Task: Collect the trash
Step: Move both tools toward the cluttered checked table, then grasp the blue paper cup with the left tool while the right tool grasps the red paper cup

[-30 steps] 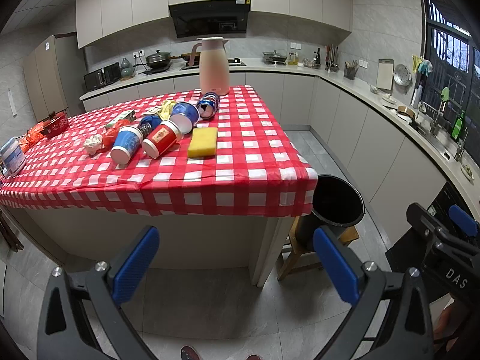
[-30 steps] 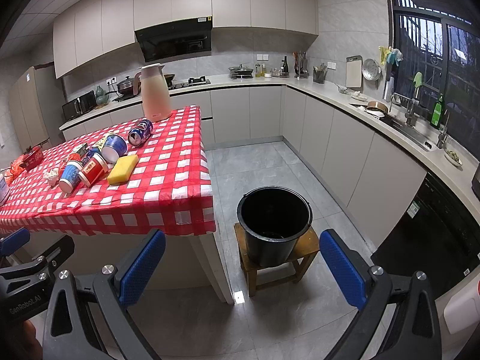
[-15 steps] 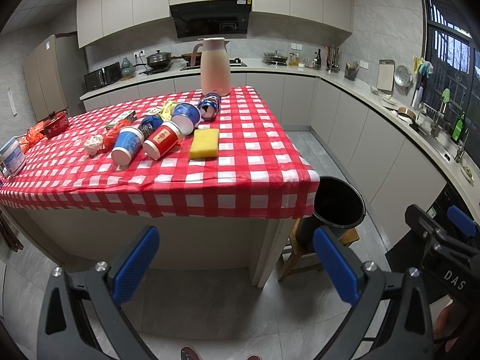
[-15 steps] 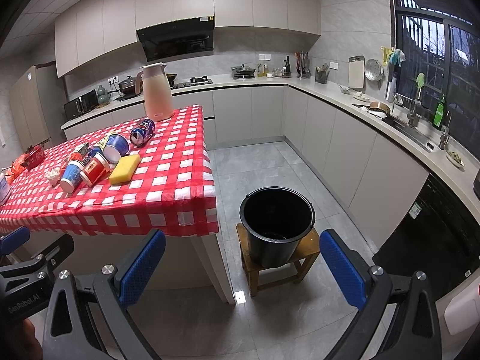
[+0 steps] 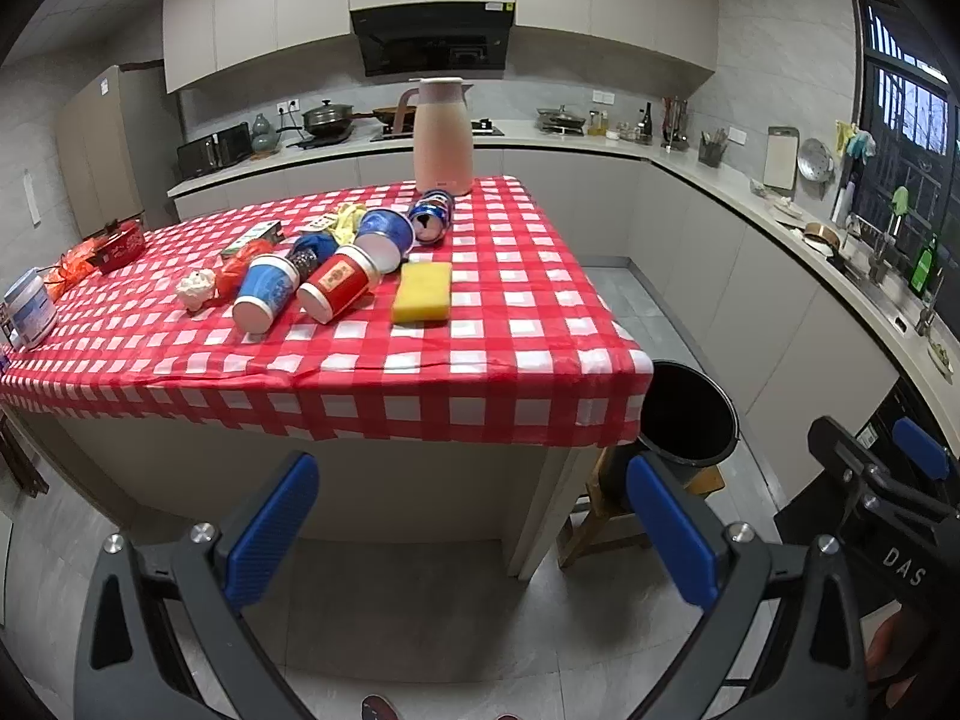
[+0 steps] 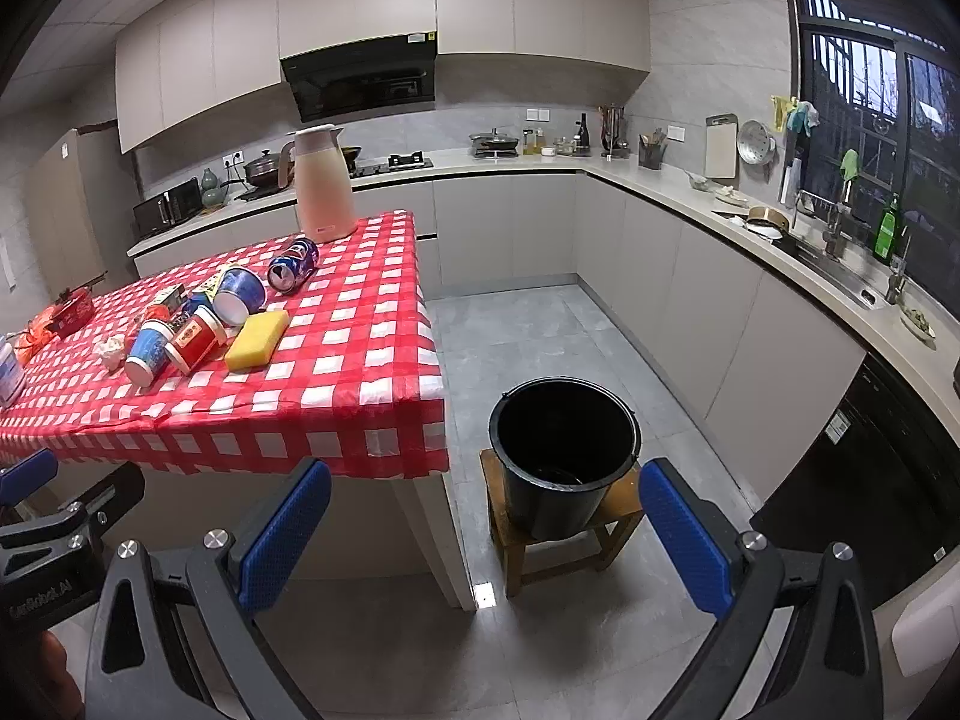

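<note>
1. The left tongs (image 5: 471, 531) are hanging low in front of the counter (image 5: 420, 372), blue pads wide apart, gripping nothing.
2. The right tongs (image 6: 486, 540) are likewise gaping apart and empty, facing the black bucket (image 6: 564, 456).
3. The trash is lying on the checked cloth: a blue cup (image 5: 264, 294), a red cup (image 5: 339, 285), a soda can (image 5: 431, 217) and a crumpled tissue (image 5: 195, 289), beside a yellow sponge (image 5: 422, 292).
4. The bucket is sitting on a wooden stool (image 6: 558, 540) right of the counter.
</note>
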A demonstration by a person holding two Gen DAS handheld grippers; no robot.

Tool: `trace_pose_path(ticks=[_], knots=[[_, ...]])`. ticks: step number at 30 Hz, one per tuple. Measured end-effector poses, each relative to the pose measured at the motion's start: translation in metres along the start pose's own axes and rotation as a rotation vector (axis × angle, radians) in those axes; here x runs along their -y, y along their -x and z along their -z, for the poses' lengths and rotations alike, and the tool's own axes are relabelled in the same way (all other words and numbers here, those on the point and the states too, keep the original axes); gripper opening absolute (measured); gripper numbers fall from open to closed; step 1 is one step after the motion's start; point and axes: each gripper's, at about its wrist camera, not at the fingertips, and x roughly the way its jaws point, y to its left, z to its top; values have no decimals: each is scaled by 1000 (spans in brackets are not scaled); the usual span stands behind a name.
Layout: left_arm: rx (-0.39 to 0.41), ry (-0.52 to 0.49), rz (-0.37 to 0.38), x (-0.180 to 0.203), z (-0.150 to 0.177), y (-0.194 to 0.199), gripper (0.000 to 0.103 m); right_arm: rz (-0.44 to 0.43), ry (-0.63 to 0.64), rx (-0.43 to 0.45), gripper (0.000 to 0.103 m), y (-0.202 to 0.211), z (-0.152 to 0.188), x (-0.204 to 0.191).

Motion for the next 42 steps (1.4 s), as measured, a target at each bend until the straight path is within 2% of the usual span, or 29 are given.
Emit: trace_pose_path(ticks=[7,13,22,30,39,42], knots=[[10,24,-34,-14,-4,-3,103,-18,21,13,103,-7,-3,-9],[21,48,-75,-28,-8,-5,103,-66,42,29,103,-14,-11,-25],[5,116,-157,-78,-14,-19,103,-140,80,14,103,-37,-19,-60],[6,120,-187,-133,-35,-53,103,-170,103,2,103,-68,-32,-115],[-18,113,-156,-204,-76,-110,103,-169,88,-13,103,-117,-63,-197],[-29,97,-123,-221,-88,-130,103,-173,74,-24,103,-133,-73,-225]])
